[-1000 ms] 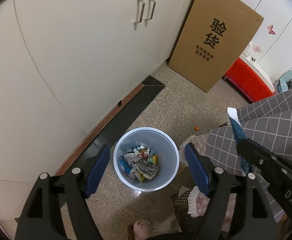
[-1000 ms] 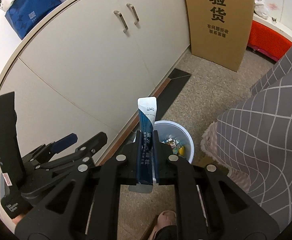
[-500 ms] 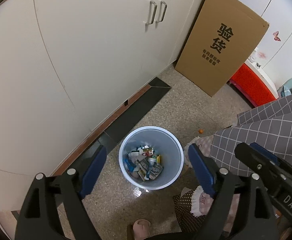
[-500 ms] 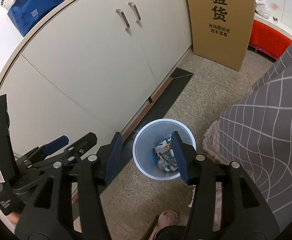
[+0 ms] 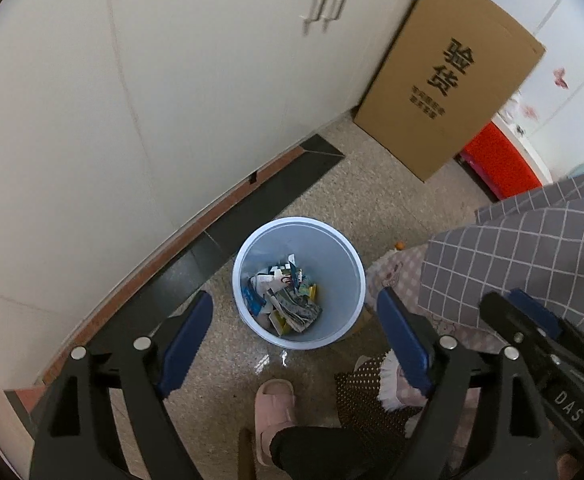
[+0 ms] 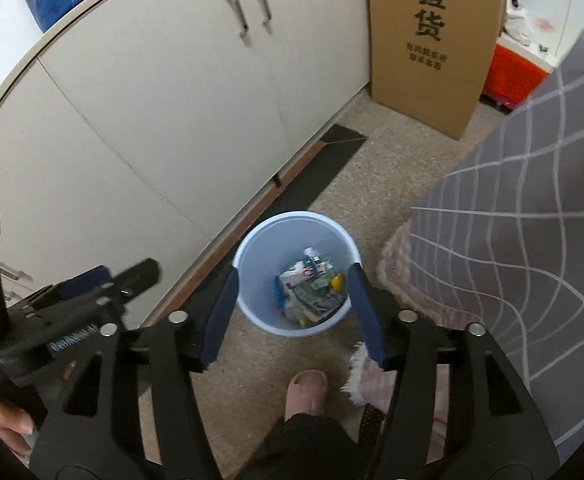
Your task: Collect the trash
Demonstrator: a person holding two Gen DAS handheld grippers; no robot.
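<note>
The blue-and-white packet that was clamped in the right gripper (image 6: 292,312) a second ago is no longer held there; its jaws are opening and nothing is seen between the blue pads (image 6: 366,316). The packet itself cannot be picked out with certainty among the litter, though it is probably one of the blue pieces now lying in the bin.

The pale blue trash bin (image 5: 342,248) is seen standing on the speckled floor (image 5: 388,204), close to the dark strip at the foot of the white cabinet (image 5: 171,100). A heap of wrappers and paper scraps (image 5: 285,300) is held in its bottom. In the right wrist view the bin is framed between the two spread fingers, well below them.

The left gripper (image 5: 298,336) is held wide apart and empty, with the bin seen through the gap between its fingers. The right gripper is visible at the lower right edge of the left wrist view, and the left gripper (image 6: 103,280) at the left edge of the right wrist view, both pointed steeply downward.

A large cardboard box (image 5: 452,80) printed with dark characters is leaned against the cabinet. A grey checked cloth (image 5: 532,248) is draped at the right. A pink slipper (image 5: 273,404) on a person's foot is seen just below the bin.
</note>
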